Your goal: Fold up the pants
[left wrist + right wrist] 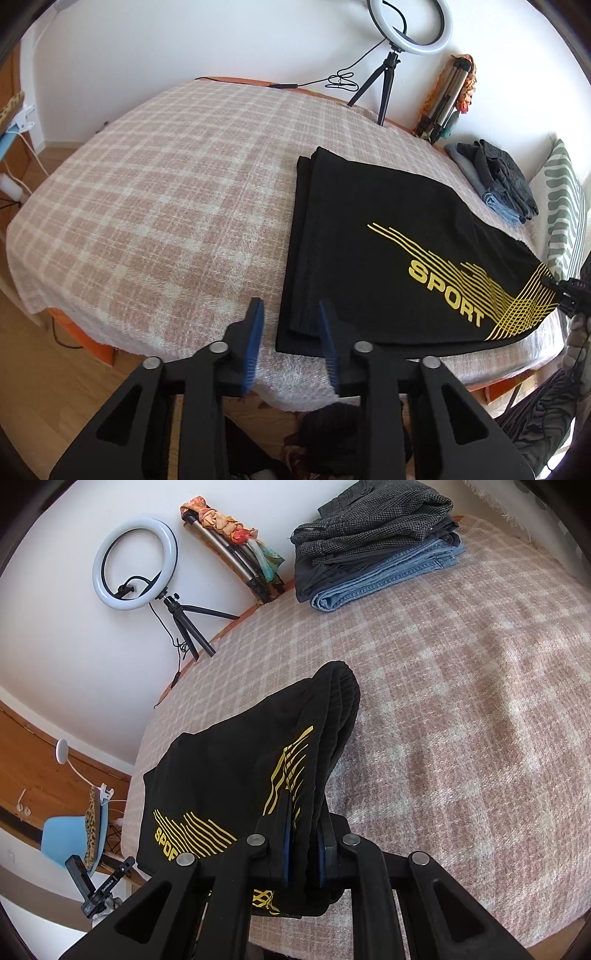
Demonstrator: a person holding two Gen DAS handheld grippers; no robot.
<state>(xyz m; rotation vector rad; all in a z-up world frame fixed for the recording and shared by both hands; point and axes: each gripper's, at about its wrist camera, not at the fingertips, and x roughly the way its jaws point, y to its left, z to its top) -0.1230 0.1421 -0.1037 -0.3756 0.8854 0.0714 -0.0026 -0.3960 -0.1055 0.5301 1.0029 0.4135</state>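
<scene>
The black pants [388,251], printed with yellow lines and the word SPORT, lie folded on the checked blanket [147,192], toward the bed's near edge, at about 3 o'clock in the left wrist view. Their waistband end is raised off the bed: the right gripper [304,849] is clenched on a bunched stack of layers there. The left gripper [291,343] stands released, with nothing between its blue pads; its right finger sits just over the near corner of the pants, at 6 o'clock, the other over bare blanket.

Risks, as I judge them: the right grip bites several layers at once, so a pull could drag the whole bundle and undo the neat edges on the far side. With the left jaws holding nothing, that corner is free to slide or droop over the bed's edge. A left pinch that catches only the top layer would leave a skewed fold.

The right wrist view alone shows the clamped, lifted waistband, plus the pile of folded clothes [373,542] at 12 o'clock. The left wrist view alone shows the flat stepped edges of the folded legs at 12 to 1 o'clock, and the free corner. Both show the ring light [410,22] by the wall
</scene>
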